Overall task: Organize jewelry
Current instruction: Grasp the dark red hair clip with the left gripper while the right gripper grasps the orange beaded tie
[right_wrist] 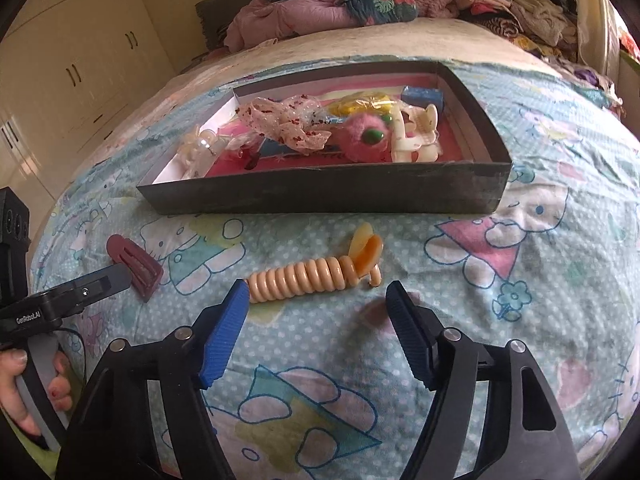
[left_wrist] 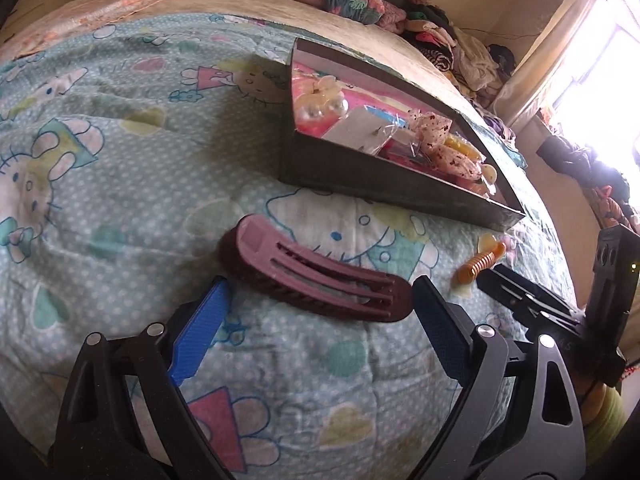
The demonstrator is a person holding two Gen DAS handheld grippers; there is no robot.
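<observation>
A long maroon hair clip (left_wrist: 316,276) lies on the cartoon-print bedspread, just beyond the tips of my open left gripper (left_wrist: 320,284); its blue fingers (left_wrist: 200,328) stand either side of it without touching. A peach coil hair tie with a bunny-ear end (right_wrist: 312,276) lies in front of my right gripper (right_wrist: 316,292), which is open, its left fingertip close to the coil's end. The same coil tie (left_wrist: 480,264) and the maroon clip (right_wrist: 134,266) each show in the other view. A dark shallow box (right_wrist: 328,192) behind them holds bows, clips and pearl pieces.
The box (left_wrist: 384,176) sits on the bed beyond both items. Piled clothes and bedding (right_wrist: 340,4) lie at the head of the bed. A hand (right_wrist: 24,392) holds the left gripper's handle at the lower left. Wardrobe doors (right_wrist: 72,64) stand to the left.
</observation>
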